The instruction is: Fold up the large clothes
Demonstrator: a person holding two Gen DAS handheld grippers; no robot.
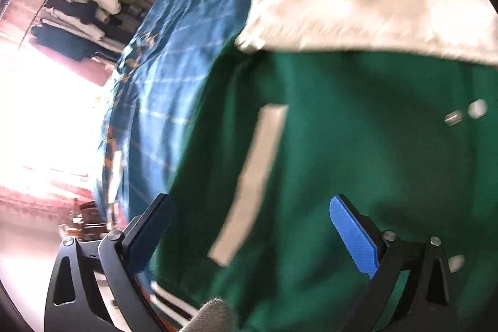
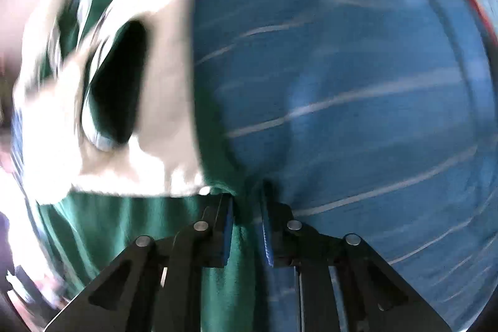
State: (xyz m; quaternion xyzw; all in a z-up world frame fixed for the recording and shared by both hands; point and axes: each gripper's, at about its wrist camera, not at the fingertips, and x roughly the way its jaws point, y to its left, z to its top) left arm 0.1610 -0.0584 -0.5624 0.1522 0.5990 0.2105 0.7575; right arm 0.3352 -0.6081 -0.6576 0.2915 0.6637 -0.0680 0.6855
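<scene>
1. Through the left wrist camera we see the left gripper (image 1: 252, 226) hanging over a green jacket (image 1: 326, 145) that lies spread on a bed covered with a blue striped sheet (image 1: 174, 77). Its two fingers stand wide apart, the blue pad (image 1: 354, 235) of one plainly showing, and nothing sits between them; the green cloth we see there lies below them, not pinched.
2. In the same view a white sleeve (image 1: 358, 5) is folded across the upper part of the jacket. A pale pocket strip (image 1: 252, 179) runs slantwise down the green front, and two metal snaps (image 1: 467, 112) show toward the right. The striped hem (image 1: 169, 302) lies at the lower edge, beside the gripper's left finger.
3. Further back on the left we make out a heap of clothes (image 1: 90, 2) against the wall and a very bright patch of light on the floor.
4. Through the right wrist camera, which is badly blurred, we find the right gripper (image 2: 247, 207) with its fingers drawn close together, pinching a fold of the green jacket (image 2: 124, 226) at its edge.
5. There the white sleeve (image 2: 168, 83) sits to the left with its dark cuff opening (image 2: 118, 83) facing us, while the blue striped sheet (image 2: 358, 83) fills the right side.
</scene>
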